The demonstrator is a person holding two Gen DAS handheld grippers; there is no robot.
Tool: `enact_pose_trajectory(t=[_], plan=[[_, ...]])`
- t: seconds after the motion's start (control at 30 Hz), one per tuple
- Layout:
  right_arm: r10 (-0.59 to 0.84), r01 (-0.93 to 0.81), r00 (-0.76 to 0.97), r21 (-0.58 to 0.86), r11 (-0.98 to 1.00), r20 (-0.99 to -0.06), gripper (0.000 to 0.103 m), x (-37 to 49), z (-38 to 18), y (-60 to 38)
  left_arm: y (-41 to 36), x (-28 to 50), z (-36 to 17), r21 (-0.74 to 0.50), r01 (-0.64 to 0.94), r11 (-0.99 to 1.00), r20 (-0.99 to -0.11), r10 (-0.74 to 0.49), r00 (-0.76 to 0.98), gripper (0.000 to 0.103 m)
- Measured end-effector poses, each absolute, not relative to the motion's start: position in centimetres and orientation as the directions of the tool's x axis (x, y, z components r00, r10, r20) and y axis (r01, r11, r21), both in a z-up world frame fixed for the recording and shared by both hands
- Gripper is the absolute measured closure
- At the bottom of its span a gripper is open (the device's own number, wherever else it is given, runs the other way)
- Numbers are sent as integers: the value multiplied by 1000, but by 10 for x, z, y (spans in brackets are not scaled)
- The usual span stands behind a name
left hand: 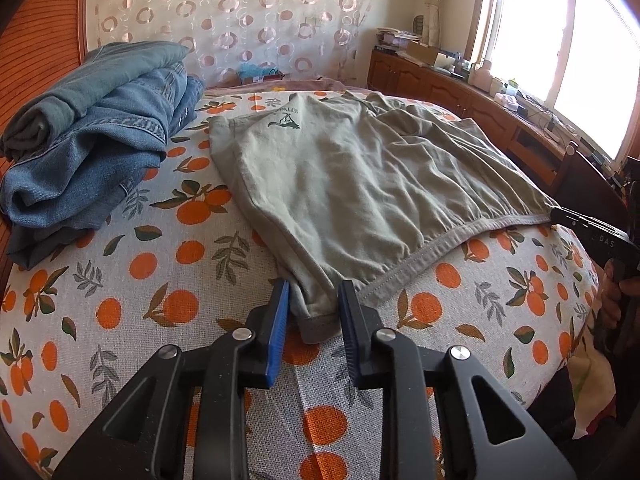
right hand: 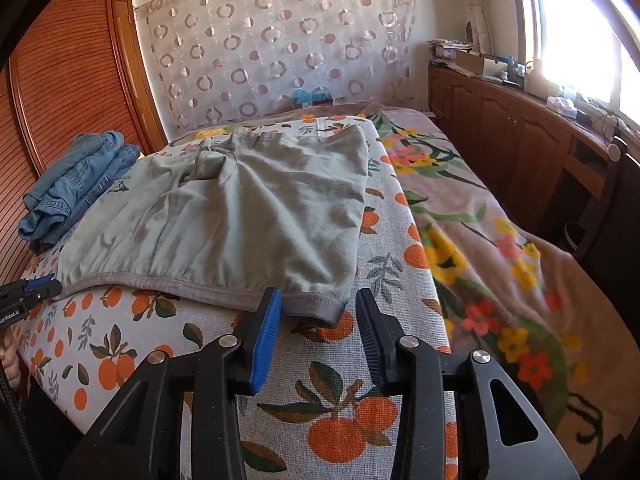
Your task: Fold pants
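Note:
Grey-green pants (left hand: 360,184) lie spread flat on an orange-print cloth (left hand: 160,280), with the elastic waistband along the near edge. My left gripper (left hand: 314,308) is shut on the waistband's left corner, and both blue pads touch the cloth. In the right wrist view the pants (right hand: 224,216) reach down to my right gripper (right hand: 318,312). The waistband's right corner lies between its jaws against the left pad, with a gap at the right pad, so it is open. Each gripper also shows in the other view: the right gripper (left hand: 560,214) and the left gripper (right hand: 44,284).
A stack of folded blue jeans (left hand: 92,140) sits at the far left of the bed, beside a wooden wardrobe (right hand: 68,80). A floral blanket (right hand: 500,240) covers the bed to the right. Low wooden cabinets (right hand: 500,128) run under the window.

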State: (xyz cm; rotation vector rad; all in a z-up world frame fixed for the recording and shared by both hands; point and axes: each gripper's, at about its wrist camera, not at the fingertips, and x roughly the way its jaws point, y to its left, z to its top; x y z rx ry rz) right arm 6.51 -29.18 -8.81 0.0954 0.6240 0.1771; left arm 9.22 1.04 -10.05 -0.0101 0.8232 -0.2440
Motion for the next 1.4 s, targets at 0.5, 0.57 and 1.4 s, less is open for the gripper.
enact_pose_trajectory(t=[0.5, 0.57, 1.4], plan=[[257, -198, 799, 165, 966, -544, 97, 39, -62, -303, 26, 73, -75, -176, 244, 954, -675, -297, 675, 95], [261, -207, 795, 159, 965, -548, 97, 30, -62, -303, 30, 68, -74, -180, 245, 953, -674, -301, 674, 95], [245, -207, 749, 134, 969, -615, 97, -8, -64, -296, 33, 28, -86, -180, 244, 953, -724, -296, 623, 93]])
